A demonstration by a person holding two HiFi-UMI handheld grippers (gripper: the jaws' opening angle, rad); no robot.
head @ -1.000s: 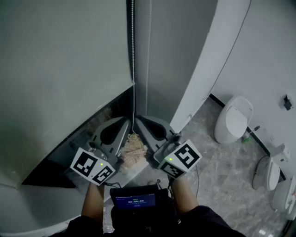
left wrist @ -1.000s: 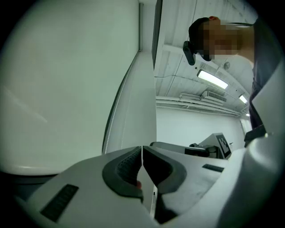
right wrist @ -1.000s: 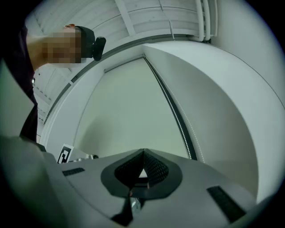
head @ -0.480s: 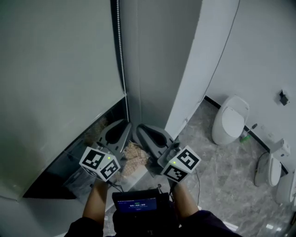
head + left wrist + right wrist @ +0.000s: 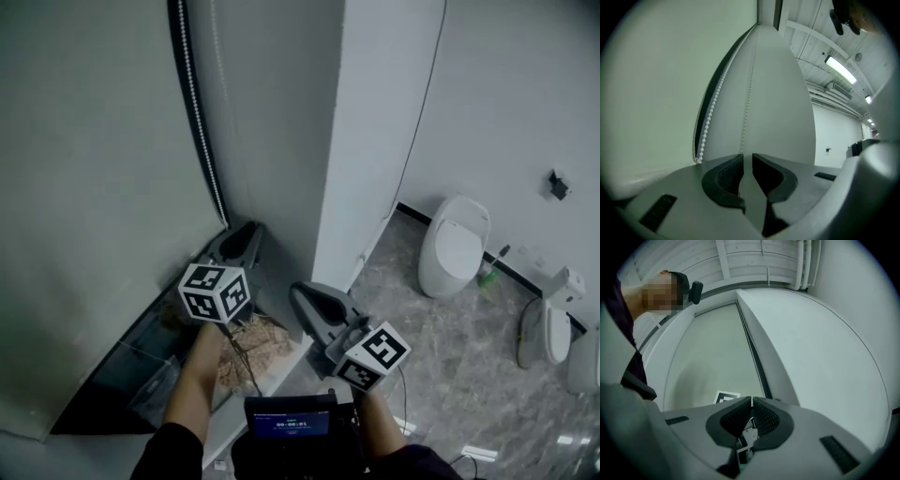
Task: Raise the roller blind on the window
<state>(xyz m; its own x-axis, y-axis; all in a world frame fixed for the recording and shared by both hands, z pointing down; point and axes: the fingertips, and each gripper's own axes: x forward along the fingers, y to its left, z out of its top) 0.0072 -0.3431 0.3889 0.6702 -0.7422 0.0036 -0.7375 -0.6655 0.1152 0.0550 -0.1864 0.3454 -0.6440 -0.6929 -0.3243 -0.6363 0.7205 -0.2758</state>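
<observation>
The grey-green roller blind (image 5: 94, 187) fills the left of the head view, and its white bead chain (image 5: 199, 131) hangs along its right edge. My left gripper (image 5: 248, 230) is raised to the chain's lower end. In the left gripper view its jaws (image 5: 747, 157) stand a narrow gap apart with nothing between them. One chain strand (image 5: 749, 93) runs down behind the left jaw's tip, and the other strand (image 5: 714, 110) hangs further left. My right gripper (image 5: 302, 295) hangs lower and to the right, away from the chain. Its jaws (image 5: 751, 400) are shut on nothing.
A white pillar (image 5: 375, 122) stands just right of the window. Straw-like debris (image 5: 253, 342) lies on the sill below. White urinals (image 5: 457, 246) (image 5: 544, 328) line the right wall over a marbled floor. A screen device (image 5: 289, 422) sits at the person's chest.
The left gripper has risen up and leftwards to the chain's lower end. The right gripper has dropped lower and to the right, so the two have come apart. The view has turned right.
</observation>
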